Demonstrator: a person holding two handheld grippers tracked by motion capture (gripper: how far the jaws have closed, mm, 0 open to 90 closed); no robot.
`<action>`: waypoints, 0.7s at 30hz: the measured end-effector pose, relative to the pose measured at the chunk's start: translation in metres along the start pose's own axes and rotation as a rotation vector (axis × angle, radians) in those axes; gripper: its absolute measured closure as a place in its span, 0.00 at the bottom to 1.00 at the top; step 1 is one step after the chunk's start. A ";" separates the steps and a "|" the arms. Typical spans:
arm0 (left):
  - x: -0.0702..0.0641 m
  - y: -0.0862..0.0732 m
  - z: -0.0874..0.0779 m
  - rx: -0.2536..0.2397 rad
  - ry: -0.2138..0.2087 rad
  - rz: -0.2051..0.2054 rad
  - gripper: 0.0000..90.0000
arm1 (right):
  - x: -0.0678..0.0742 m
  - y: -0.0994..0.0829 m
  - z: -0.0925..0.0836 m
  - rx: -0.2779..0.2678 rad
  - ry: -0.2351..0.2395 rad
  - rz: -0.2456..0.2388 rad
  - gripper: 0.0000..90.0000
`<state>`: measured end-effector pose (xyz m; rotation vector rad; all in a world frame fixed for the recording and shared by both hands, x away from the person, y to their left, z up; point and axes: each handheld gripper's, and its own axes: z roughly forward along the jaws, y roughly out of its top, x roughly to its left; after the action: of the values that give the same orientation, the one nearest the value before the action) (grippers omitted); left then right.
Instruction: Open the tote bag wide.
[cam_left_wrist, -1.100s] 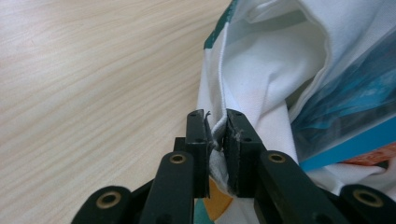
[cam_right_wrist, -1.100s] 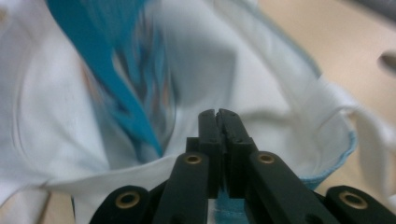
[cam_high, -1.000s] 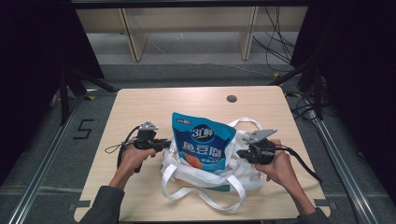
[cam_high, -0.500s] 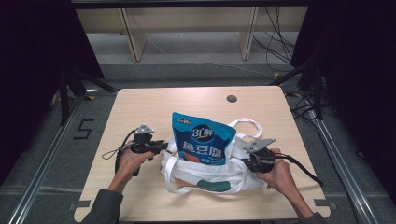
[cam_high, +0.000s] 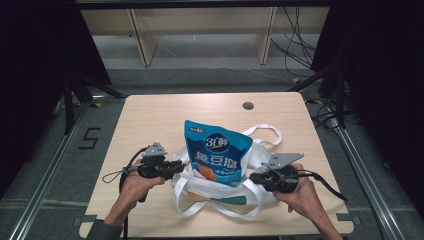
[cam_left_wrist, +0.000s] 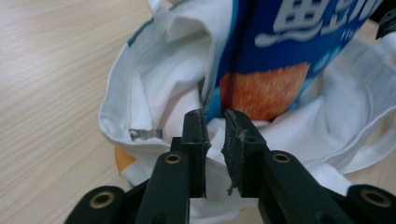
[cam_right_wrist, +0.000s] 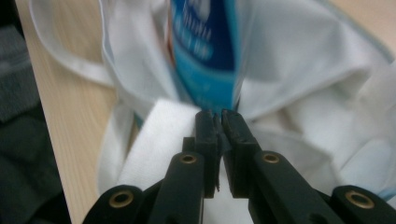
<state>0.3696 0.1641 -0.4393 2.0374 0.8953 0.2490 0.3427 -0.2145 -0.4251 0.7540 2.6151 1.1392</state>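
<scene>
A blue snack pouch (cam_high: 215, 157) stands upright inside a white cloth tote bag (cam_high: 212, 192) at the middle of the table. My left gripper (cam_high: 180, 168) is shut on the tote's left rim, and my right gripper (cam_high: 253, 178) is shut on its right rim. In the left gripper view, the gripper (cam_left_wrist: 215, 117) pinches white fabric of the tote bag (cam_left_wrist: 154, 88), with the pouch (cam_left_wrist: 275, 60) just beyond. In the right gripper view, the gripper (cam_right_wrist: 218, 116) clamps the tote bag (cam_right_wrist: 299, 51) in front of the pouch (cam_right_wrist: 205, 51).
The wooden table (cam_high: 165, 115) has a dark round hole (cam_high: 248, 105) near its far edge. The tote's loose handles lie toward the near edge (cam_high: 200, 207) and behind the pouch (cam_high: 267, 131). Shelving and cables sit on the floor beyond the table.
Both grippers have moved toward the near edge while holding the tote's rim. The pouch stays standing between them and the bag has bunched lower around it.
</scene>
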 end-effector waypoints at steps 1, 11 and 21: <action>0.001 -0.004 0.001 0.030 0.004 0.045 0.89 | 0.001 -0.004 0.003 0.034 -0.012 -0.012 0.96; -0.008 -0.035 0.034 0.134 -0.015 0.069 0.98 | -0.005 -0.037 0.046 0.176 0.012 0.032 0.99; -0.019 -0.027 0.009 -0.033 -0.016 -0.013 0.86 | -0.008 -0.035 0.020 0.079 -0.002 0.042 0.98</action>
<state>0.3470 0.1554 -0.4636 1.9993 0.8888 0.2380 0.3434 -0.2261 -0.4649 0.8289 2.6681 1.0513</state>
